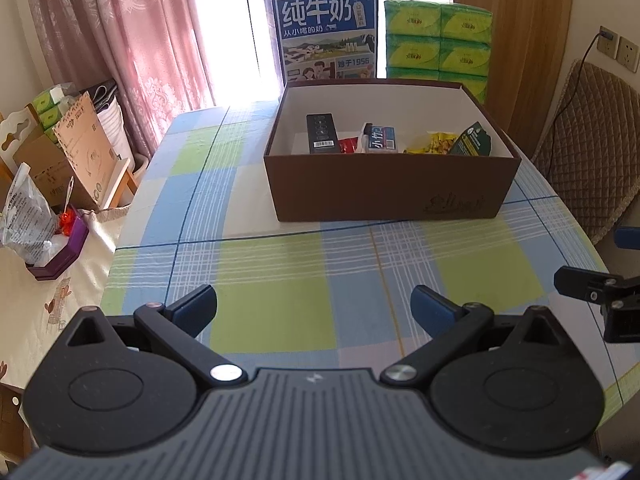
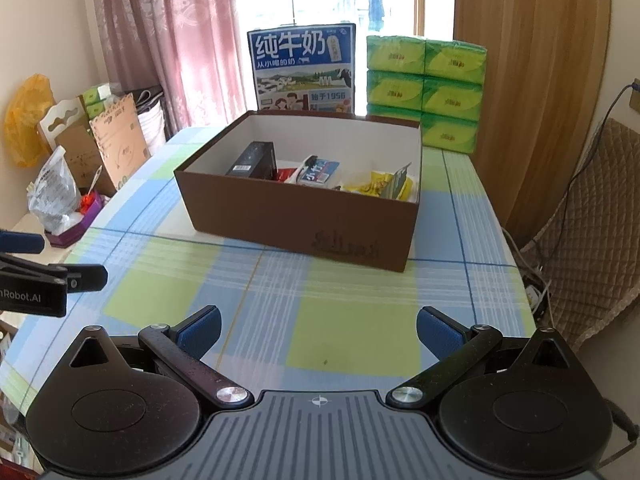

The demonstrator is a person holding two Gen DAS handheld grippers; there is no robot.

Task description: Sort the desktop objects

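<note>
Inside, the rectangular brown cardboard box (image 1: pixel 384 192) is smooth white.

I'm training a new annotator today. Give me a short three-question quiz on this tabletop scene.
1. True or false: the left claw holds an item.
2. Where does the black box lie? A) on the tablecloth B) inside the brown box C) on the chair
3. What stands behind the brown box, next to the milk carton?

Key: 1. False; both it and the right claw are open and empty. 2. B. 3. Green tissue packs.
</note>
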